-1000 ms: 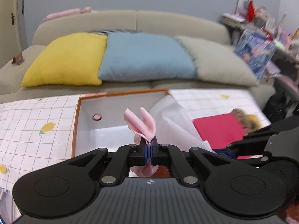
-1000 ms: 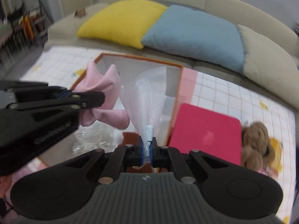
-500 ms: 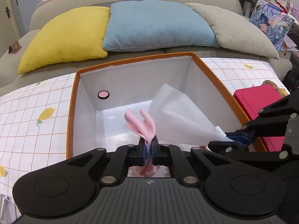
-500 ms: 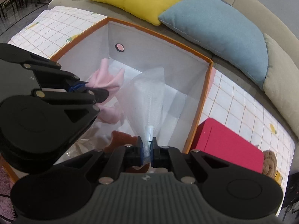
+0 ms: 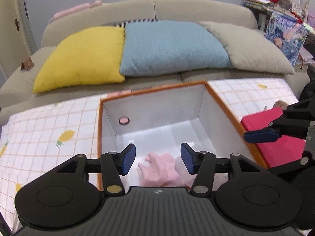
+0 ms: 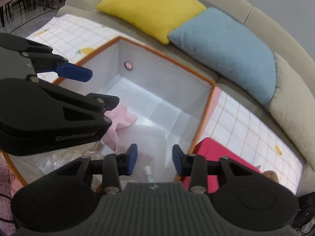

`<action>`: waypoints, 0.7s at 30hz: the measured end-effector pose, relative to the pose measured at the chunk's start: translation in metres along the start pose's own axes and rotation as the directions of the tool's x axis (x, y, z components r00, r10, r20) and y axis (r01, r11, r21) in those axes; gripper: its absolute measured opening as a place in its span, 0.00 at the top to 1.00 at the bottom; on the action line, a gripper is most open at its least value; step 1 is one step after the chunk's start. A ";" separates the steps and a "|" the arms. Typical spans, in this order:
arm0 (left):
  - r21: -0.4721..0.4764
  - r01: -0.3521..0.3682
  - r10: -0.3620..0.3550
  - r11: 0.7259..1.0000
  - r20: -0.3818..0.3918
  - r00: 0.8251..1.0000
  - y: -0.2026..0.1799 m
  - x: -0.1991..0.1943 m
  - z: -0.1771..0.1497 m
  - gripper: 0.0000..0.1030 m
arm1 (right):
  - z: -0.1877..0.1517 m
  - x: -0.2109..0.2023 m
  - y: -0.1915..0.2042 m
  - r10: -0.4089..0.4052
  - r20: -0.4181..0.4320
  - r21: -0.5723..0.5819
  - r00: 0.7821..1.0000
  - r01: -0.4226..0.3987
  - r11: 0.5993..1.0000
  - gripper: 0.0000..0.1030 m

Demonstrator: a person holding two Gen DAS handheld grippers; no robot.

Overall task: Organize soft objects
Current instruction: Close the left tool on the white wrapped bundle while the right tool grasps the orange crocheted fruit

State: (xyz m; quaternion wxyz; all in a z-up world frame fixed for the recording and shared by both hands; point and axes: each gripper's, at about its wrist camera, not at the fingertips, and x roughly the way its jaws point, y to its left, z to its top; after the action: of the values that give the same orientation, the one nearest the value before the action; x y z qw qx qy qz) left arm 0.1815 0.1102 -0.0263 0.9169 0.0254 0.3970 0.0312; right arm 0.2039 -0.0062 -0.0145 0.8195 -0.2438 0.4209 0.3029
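Left wrist view: where is the pink cloth point(image 5: 160, 170)?
— Lying on the floor of the orange-rimmed box point(image 5: 151, 91), near its front wall, beside white foam sheet point(image 6: 141, 135).
— And the grippers?
— Left gripper point(image 5: 158, 158) and right gripper point(image 6: 154, 158) are both opening above the box, gripping nothing

Pink cloth point(image 5: 160, 169) is seen crumpled and loose on the white floor of the orange-rimmed storage box point(image 5: 220, 98), near side, left of centre. White foam sheet point(image 6: 141, 135) is laid flat beside it to the right, partly under the cloth's edge. Clear crinkled plastic bag point(image 6: 59, 161) is seen at the box's near-left corner. Box stands open-topped on the checked cloth.
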 end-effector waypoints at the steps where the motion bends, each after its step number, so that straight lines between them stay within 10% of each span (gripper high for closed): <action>1: 0.003 -0.006 0.006 1.000 0.017 1.000 -0.002 -0.006 0.001 0.38 | 0.000 -0.007 -0.002 -0.003 0.013 0.002 1.000 0.003 1.000 0.56; 12: 0.021 0.069 -0.072 0.997 0.309 0.948 -0.043 -0.091 -0.007 0.38 | -0.049 -0.103 -0.034 -0.090 0.238 0.180 0.967 0.047 0.982 0.52; 21: -0.027 0.192 -0.174 0.981 0.319 0.932 -0.089 -0.108 -0.042 0.39 | -0.150 -0.138 -0.041 -0.176 0.249 0.383 0.952 0.071 0.921 0.48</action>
State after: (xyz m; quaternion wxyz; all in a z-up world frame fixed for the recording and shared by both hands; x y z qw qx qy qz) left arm 0.0804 0.0142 0.0167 0.9678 -0.0333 0.2452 -0.0473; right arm 0.0878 -0.1728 0.0280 0.9193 -0.0665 0.3344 0.1967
